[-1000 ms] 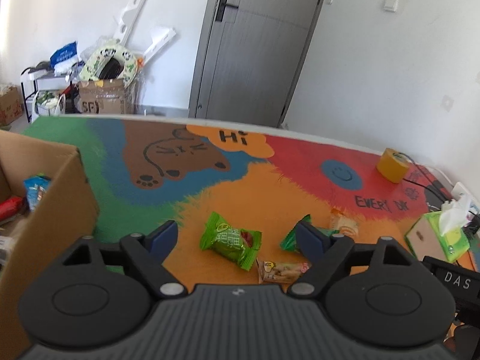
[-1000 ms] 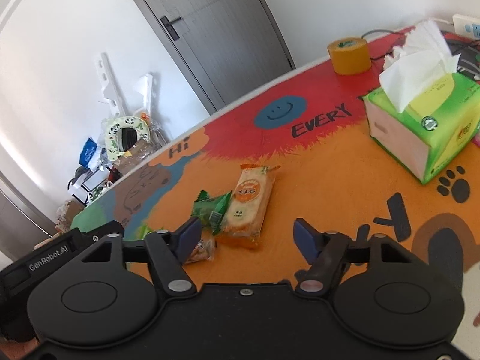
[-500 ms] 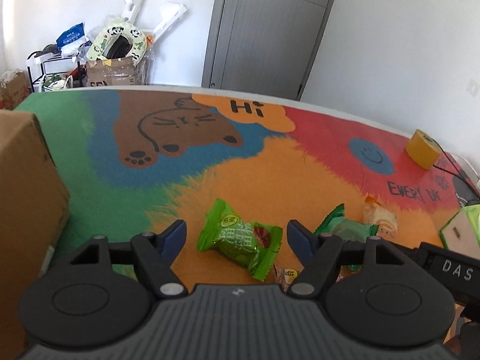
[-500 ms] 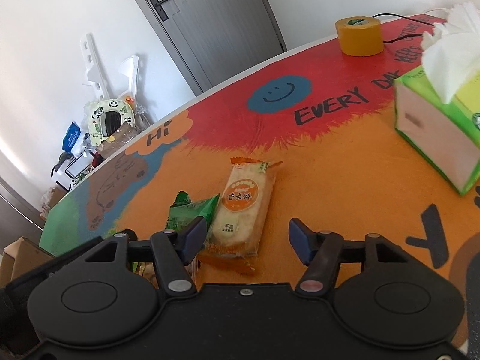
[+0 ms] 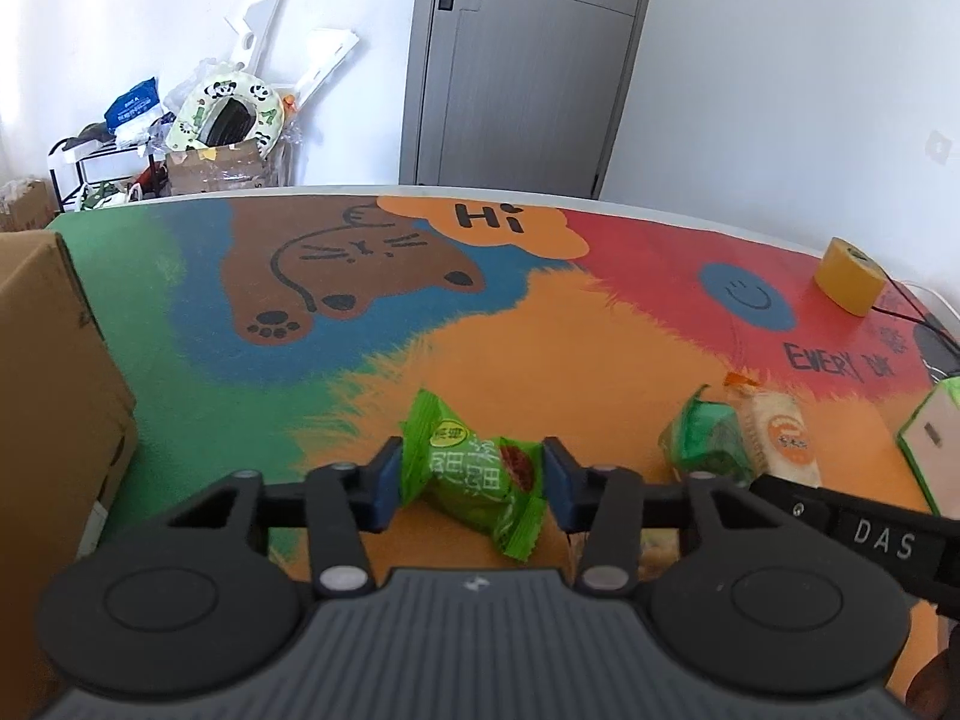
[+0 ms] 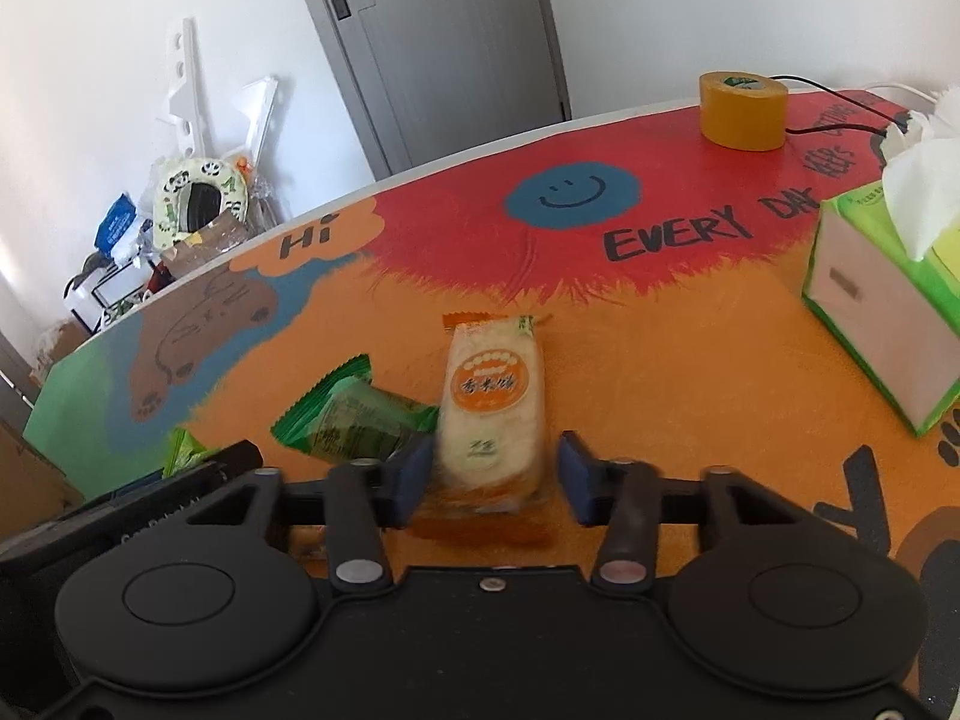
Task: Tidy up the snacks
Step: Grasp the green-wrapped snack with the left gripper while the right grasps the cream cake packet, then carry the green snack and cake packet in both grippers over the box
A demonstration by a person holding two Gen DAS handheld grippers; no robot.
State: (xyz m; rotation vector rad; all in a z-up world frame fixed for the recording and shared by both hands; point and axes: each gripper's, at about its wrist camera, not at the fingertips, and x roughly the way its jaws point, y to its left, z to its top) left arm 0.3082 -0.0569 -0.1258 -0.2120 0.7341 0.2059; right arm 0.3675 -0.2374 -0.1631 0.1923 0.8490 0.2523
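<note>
Spread over the table, a bright cartoon mat is being used as the work surface. On its orange patch, a green candy packet is being clamped by the closing left gripper, pads touching both sides. An orange rice cracker pack is being enclosed by the closing right gripper; its left pad is touching, its right pad is standing just clear.

The green snack has a glossy, crinkled plastic wrapper; the rice cracker shows through smooth clear film. The box is matt brown cardboard. The table cover looks matt and printed. The left gripper is matt black plastic with a ribbed grey body. The tape is smooth yellow.
</note>
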